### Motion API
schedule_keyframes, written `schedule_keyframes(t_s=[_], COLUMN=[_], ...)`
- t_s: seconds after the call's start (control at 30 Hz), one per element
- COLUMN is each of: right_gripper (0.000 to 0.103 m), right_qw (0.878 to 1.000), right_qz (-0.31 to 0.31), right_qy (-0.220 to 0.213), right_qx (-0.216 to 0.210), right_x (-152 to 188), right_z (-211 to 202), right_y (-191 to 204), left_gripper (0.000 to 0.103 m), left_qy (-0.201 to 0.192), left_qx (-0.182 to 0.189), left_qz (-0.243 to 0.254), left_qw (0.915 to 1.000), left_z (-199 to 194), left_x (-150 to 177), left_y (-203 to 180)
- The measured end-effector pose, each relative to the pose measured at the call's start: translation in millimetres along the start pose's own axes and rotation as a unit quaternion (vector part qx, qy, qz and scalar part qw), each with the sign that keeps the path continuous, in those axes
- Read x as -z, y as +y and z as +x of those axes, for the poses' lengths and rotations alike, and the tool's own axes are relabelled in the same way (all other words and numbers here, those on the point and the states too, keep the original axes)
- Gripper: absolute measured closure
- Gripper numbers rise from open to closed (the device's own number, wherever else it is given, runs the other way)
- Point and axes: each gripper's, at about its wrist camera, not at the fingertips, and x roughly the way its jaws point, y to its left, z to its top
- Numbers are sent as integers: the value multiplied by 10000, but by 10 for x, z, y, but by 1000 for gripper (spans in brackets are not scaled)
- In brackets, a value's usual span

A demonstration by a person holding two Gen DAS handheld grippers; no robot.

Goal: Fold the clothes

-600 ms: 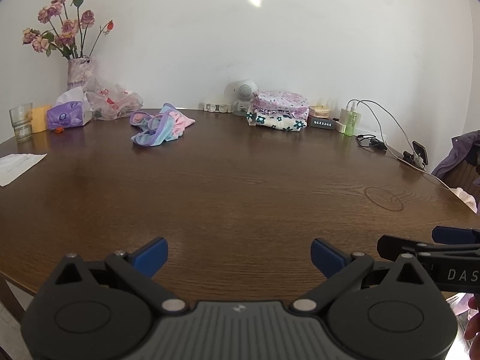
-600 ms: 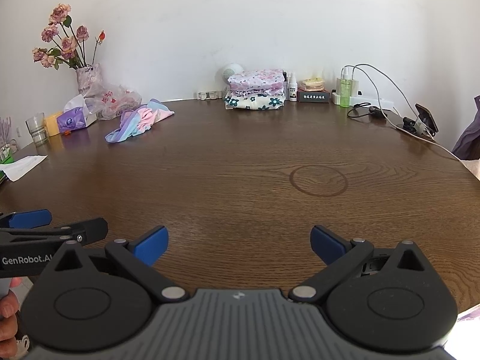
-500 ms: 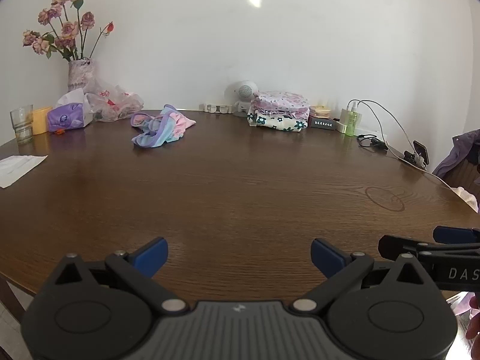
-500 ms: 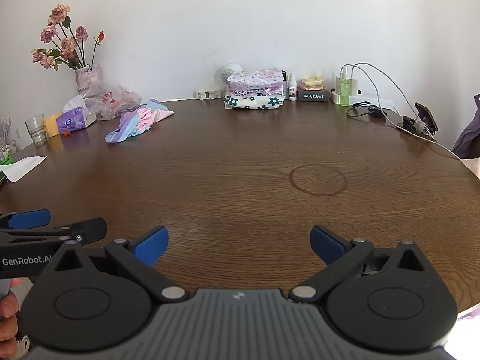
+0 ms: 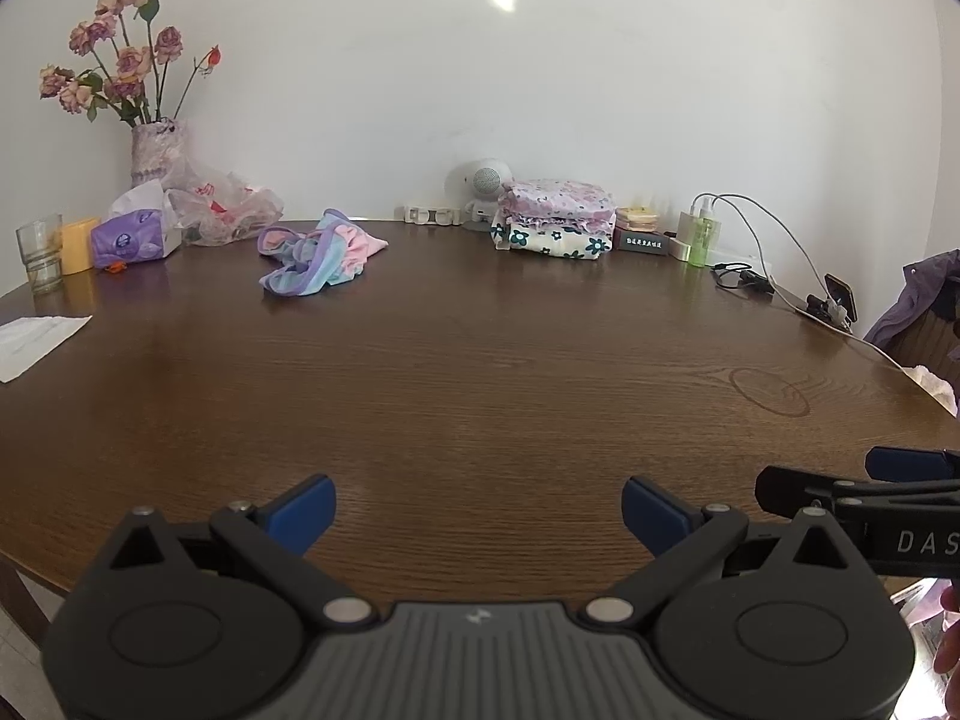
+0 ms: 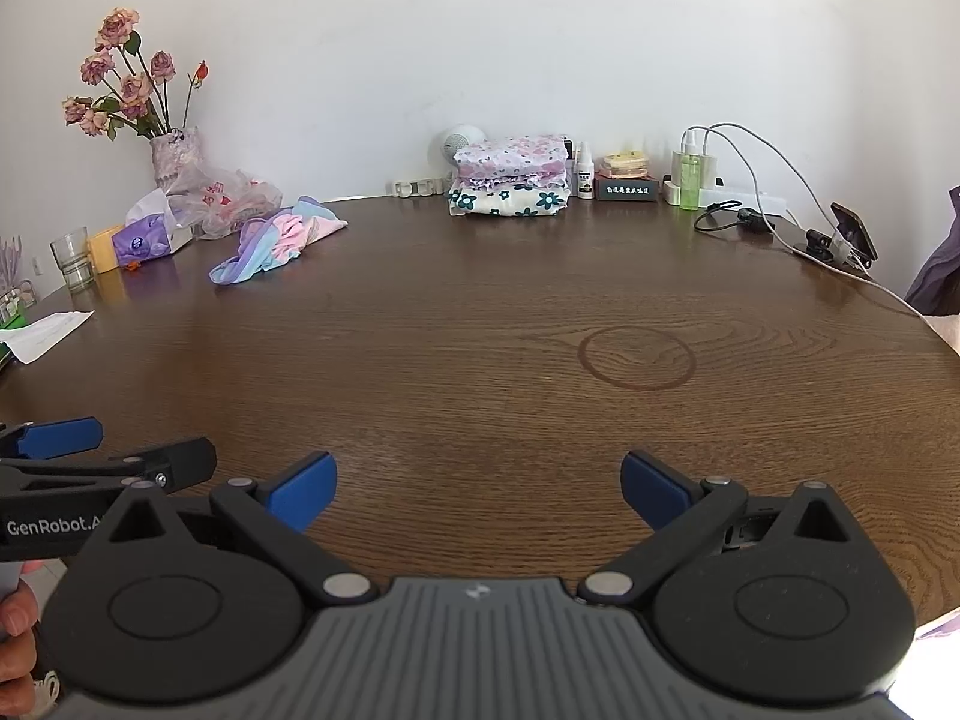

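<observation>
A crumpled pastel garment (image 5: 318, 255), pink, blue and purple, lies at the far left of the brown wooden table (image 5: 480, 372); it also shows in the right wrist view (image 6: 279, 243). A stack of folded floral clothes (image 5: 555, 222) sits at the far edge by the wall, also in the right wrist view (image 6: 510, 183). My left gripper (image 5: 478, 507) is open and empty above the table's near edge. My right gripper (image 6: 478, 486) is open and empty beside it, to its right.
A vase of roses (image 5: 153, 150), tissue pack (image 5: 135, 240), plastic bag (image 5: 225, 213), glass (image 5: 39, 252) and paper (image 5: 36, 339) are at the far left. Bottles, a charger with cables (image 6: 738, 204) and a phone on a stand (image 6: 849, 231) are at the far right.
</observation>
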Motion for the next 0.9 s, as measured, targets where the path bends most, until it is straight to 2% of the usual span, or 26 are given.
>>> schedule_keyframes(t_s=[0.9], right_gripper=[0], right_qw=[10000], right_qz=[-4], right_qy=[-3], right_qx=[11], right_x=[-23], right_z=[1], right_y=[20], left_gripper=[1], left_qy=[-3], left_qx=[-37], left_qz=[37], left_qw=[10000], left_z=[22], left_x=[-3], left_y=[-42])
